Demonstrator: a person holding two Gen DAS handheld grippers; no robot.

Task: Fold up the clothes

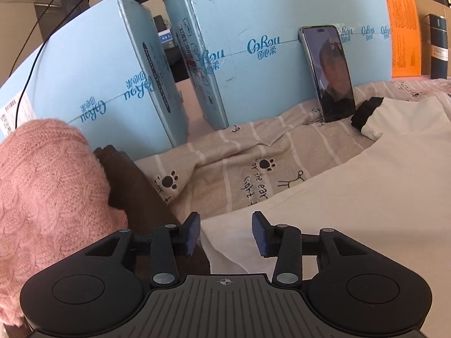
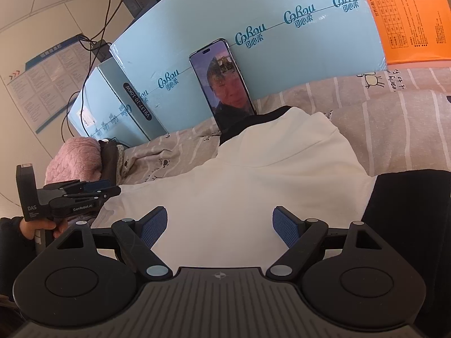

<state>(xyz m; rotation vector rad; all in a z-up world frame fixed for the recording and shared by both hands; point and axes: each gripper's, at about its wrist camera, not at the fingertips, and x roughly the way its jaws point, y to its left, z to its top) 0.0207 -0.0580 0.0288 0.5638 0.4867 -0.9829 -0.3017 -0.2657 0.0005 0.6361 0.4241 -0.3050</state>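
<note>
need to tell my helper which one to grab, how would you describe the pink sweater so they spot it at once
Start at the blue boxes standing along the back of the bed. At their left end lies a pile of clothes; the pink sweater sits against a brown garment. It is the only chunky cable-knit piece, unlike the smooth white top spread out nearby.

White garment (image 2: 253, 186) spread flat on bedsheet (image 2: 394, 118).
</note>
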